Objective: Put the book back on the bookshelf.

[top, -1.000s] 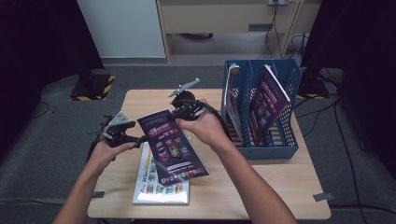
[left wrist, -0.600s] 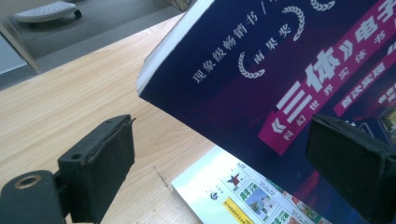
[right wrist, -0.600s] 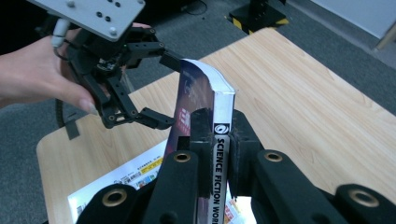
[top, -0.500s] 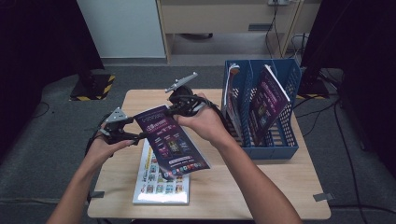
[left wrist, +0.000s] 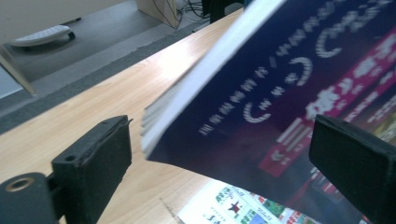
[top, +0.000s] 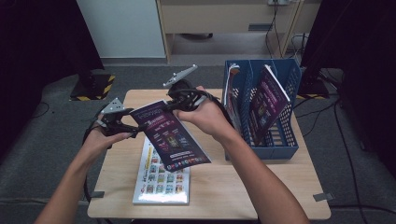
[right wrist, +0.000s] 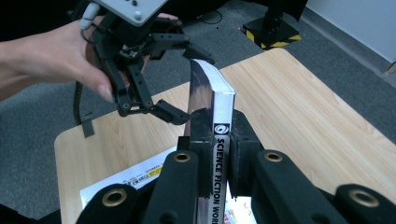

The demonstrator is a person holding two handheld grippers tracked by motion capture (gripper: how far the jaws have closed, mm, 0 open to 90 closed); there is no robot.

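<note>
From above, the right tongs [top: 173,105] clenched a purple magazine [top: 169,136], lifted over the table [top: 243,186]; their own view showed its spine pinched (lettering legible). The left tongs [left wrist: 219,154] stood released around its corner, pads apart from it

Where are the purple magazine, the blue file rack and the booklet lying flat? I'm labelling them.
purple magazine [top: 169,137], high view, front cover
blue file rack [top: 285,143], high view, right side wall
flat booklet [top: 160,184], high view, cover
</note>
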